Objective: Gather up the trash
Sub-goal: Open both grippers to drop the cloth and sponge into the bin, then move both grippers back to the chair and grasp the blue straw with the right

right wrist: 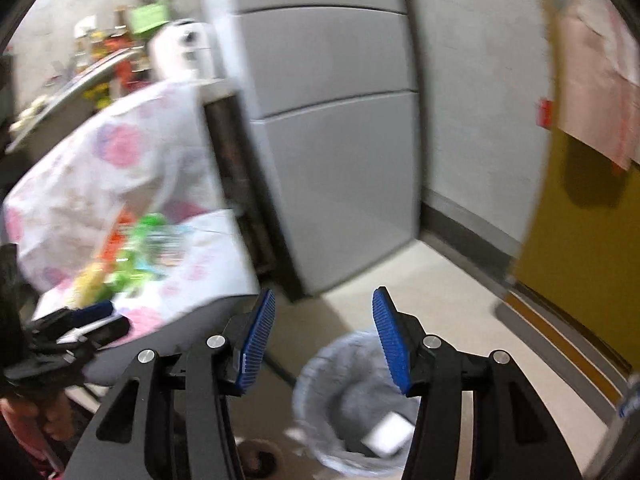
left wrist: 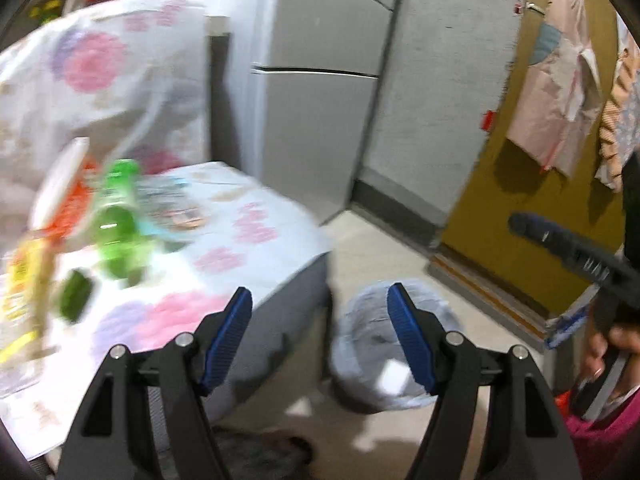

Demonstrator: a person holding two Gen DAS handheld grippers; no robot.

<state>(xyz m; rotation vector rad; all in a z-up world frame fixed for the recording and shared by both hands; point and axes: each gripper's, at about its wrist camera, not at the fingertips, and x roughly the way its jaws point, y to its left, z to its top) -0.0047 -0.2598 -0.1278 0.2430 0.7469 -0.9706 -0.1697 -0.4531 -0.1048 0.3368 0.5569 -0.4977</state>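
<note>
- My left gripper [left wrist: 320, 336] had its jaws spread wide with nothing between them, hanging above the gap between the tabletop [left wrist: 256, 232] and the trash bin [left wrist: 384, 360].
- My right gripper [right wrist: 324, 336] was the same: jaws wide, blue pads facing each other, nothing held.
- The trash bin [right wrist: 344, 400] stood on the pale floor [right wrist: 460, 320] just beside the tabletop's corner, lined with a light grey bag; a white flat piece [right wrist: 390, 434] lay inside it (I could not tell what it was, the frames were blurred).
- On the tabletop, covered in a white cloth with pink flowers, a green bottle [left wrist: 116, 220] stood among the remaining litter: a yellow packet [left wrist: 24, 280] at the left edge, something orange [left wrist: 74, 204] behind the bottle, and a small dark green item [left wrist: 76, 296] nearer to me.
- From the right wrist view the same clutter [right wrist: 128, 256] showed as a smear of green, orange and yellow on the cloth, well apart from the bin.
- A grey fridge [right wrist: 332, 140] stood behind the tabletop, and a mustard-yellow door [left wrist: 512, 216] was off to the right.
- In the left wrist view the other gripper [left wrist: 576, 256] showed at the right edge, gripped by a hand [left wrist: 600, 356].
</note>
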